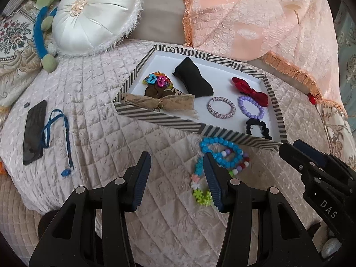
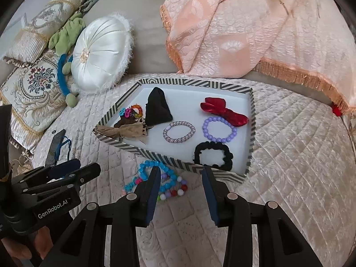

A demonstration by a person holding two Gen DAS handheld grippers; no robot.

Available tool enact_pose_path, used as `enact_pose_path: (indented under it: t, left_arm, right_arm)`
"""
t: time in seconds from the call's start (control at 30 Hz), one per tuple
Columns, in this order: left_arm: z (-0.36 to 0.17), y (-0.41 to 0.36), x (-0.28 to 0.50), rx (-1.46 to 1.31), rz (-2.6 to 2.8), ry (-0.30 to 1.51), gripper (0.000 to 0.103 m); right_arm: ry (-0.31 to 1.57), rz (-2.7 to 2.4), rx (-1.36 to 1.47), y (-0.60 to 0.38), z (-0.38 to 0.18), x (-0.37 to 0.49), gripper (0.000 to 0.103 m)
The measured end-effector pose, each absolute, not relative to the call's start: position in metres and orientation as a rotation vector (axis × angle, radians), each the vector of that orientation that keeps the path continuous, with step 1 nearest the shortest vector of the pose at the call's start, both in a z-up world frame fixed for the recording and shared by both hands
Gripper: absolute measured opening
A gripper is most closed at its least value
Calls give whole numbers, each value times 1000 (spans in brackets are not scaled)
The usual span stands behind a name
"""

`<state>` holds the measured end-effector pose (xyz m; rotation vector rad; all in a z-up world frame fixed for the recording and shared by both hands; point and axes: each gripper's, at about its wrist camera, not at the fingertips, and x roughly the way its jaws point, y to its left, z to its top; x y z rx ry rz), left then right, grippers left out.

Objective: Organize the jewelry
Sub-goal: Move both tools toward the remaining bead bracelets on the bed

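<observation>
Fingers (image 2: 20, 248) gripping the left claw (image 1: 175, 158) appear only from the right claw (image 2: 181, 171); both spread, empty.

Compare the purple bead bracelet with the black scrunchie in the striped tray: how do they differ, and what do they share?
The purple bead bracelet is a string of round, glossy lilac beads; the black scrunchie is ruffled, matte black fabric. The bracelet's band is thin, while the scrunchie's is thicker and bunched. The bracelet lies nearer the red bow; the scrunchie lies by the near wall of the striped tray. Both are closed loops lying flat on the tray's white floor, side by side.
</observation>
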<state>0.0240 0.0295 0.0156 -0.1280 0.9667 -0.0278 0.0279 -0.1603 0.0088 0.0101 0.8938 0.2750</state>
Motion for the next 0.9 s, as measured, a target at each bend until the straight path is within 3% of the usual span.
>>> enact_pose_path:
  t: [0.9]
  left_arm:
    - [15,25,4,-116,-27,977,49]
  right_arm:
    - [914,283,-14,-163,5,4,38]
